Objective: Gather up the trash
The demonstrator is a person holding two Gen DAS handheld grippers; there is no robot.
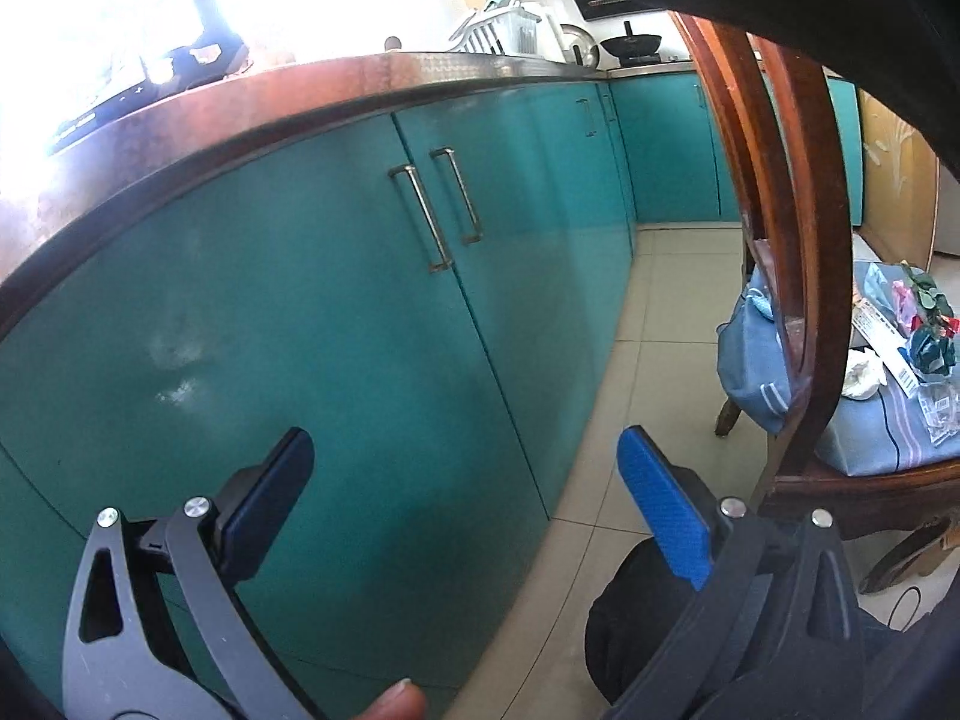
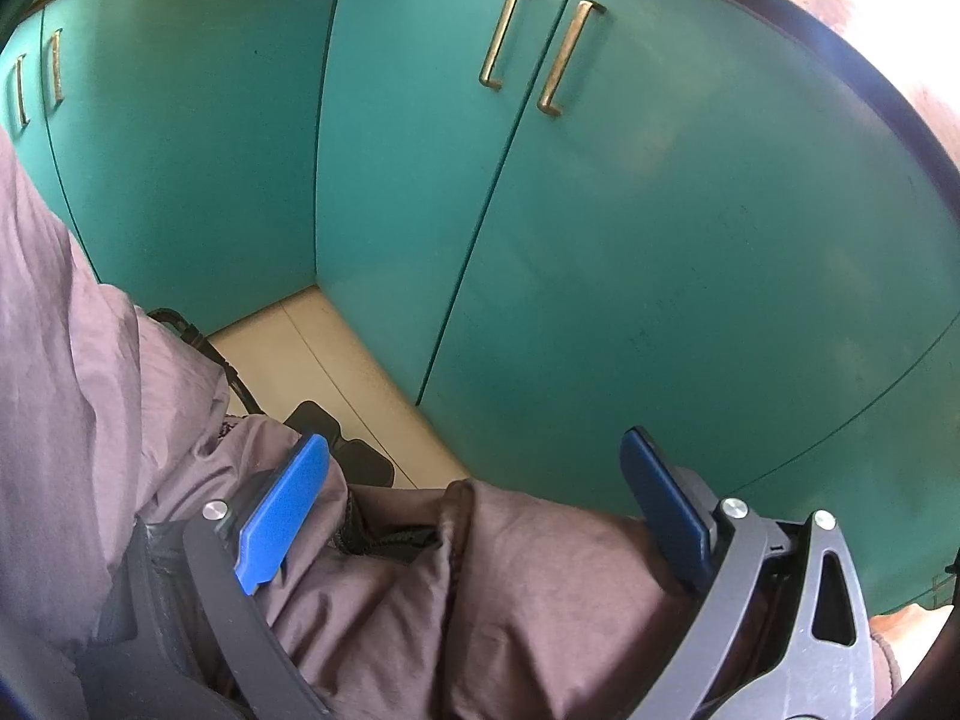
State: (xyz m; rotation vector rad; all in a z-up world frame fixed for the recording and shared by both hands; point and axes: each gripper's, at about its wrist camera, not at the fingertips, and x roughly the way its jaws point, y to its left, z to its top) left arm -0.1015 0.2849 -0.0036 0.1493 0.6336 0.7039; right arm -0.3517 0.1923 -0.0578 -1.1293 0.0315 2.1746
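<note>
My left gripper [image 1: 465, 447] is open and holds nothing, facing teal cabinet doors [image 1: 300, 312]. Far to its right, on a blue cloth [image 1: 864, 432] over a wooden chair seat, lie a crumpled white paper [image 1: 864, 375], clear plastic wrappers [image 1: 939, 411], a printed packet [image 1: 882, 330] and a crumpled dark wrapper [image 1: 930, 351]. My right gripper [image 2: 474, 450] is open too, held low over a person's mauve-trousered leg [image 2: 510, 588], facing teal cabinet doors [image 2: 660, 270]. No trash shows in the right wrist view.
A brown countertop [image 1: 270, 96] tops the cabinets, with a dish rack [image 1: 504, 30] and a black pan [image 1: 630, 45] at the far end. A curved wooden chair back [image 1: 798, 228] stands at right. Beige floor tiles [image 1: 660, 360] run between. A black sandal [image 2: 354, 450] rests on the floor.
</note>
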